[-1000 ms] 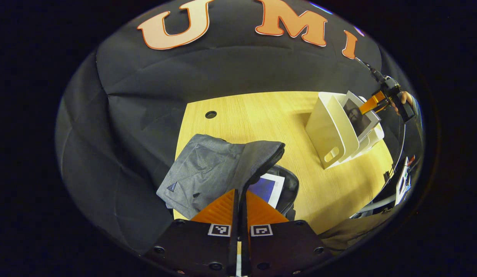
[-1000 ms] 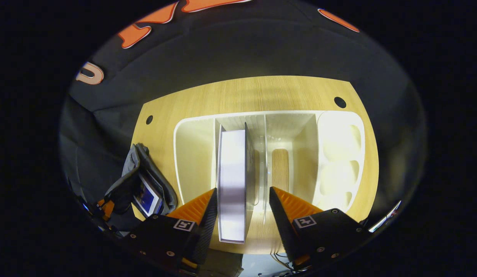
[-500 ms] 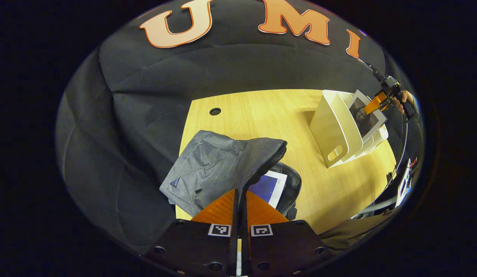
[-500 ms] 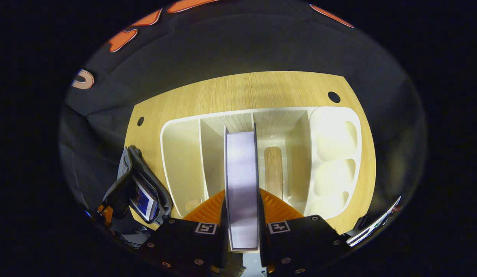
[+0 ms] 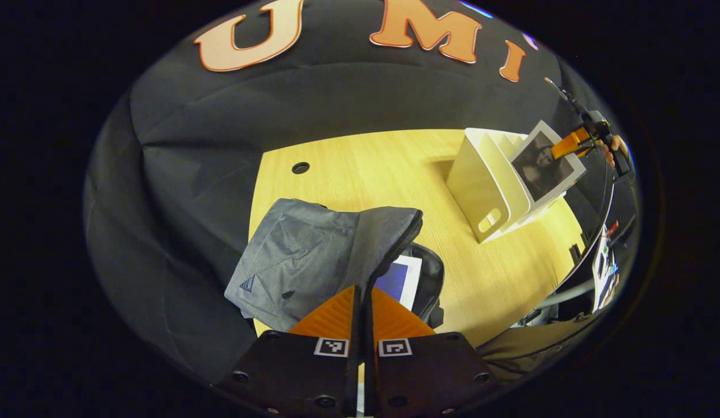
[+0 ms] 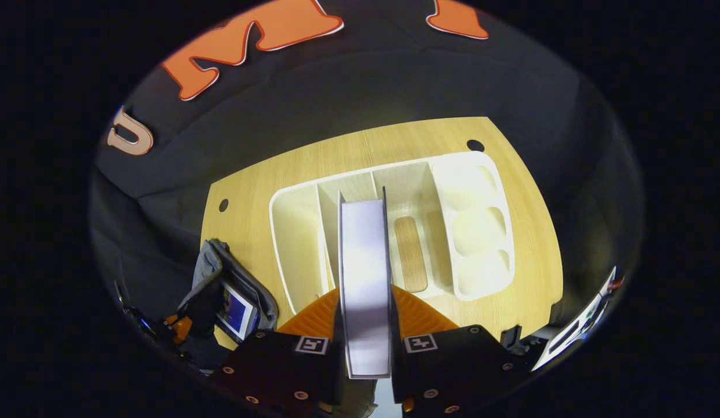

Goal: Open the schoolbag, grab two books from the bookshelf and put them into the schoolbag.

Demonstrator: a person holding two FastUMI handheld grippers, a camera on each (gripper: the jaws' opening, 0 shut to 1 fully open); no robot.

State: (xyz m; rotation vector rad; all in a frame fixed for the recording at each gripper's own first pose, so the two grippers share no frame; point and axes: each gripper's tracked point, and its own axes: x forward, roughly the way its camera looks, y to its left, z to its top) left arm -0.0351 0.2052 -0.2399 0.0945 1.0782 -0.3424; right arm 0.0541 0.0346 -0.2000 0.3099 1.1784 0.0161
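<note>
L gripper (image 5: 364, 302) is pinching the grey fabric schoolbag (image 5: 313, 255) flap, fingers together, lifting it at 6 o'clock; a blue book (image 5: 400, 280) inside is half hidden. R gripper (image 6: 366, 302) is clamping a white-edged book (image 6: 364, 278) over the white plastic bookshelf (image 6: 296, 244); its lower part is cut off.

My fingers (image 6: 421, 316), ribbed on their inner faces, press a book (image 6: 364, 278) with a smooth, faintly glossy paper cover. Behind it stand the smooth matt plastic bookshelf (image 6: 296, 244), the pale wood-grain worktop (image 6: 337, 154) and the schoolbag (image 5: 302, 255) of matt grey woven cloth.
</note>
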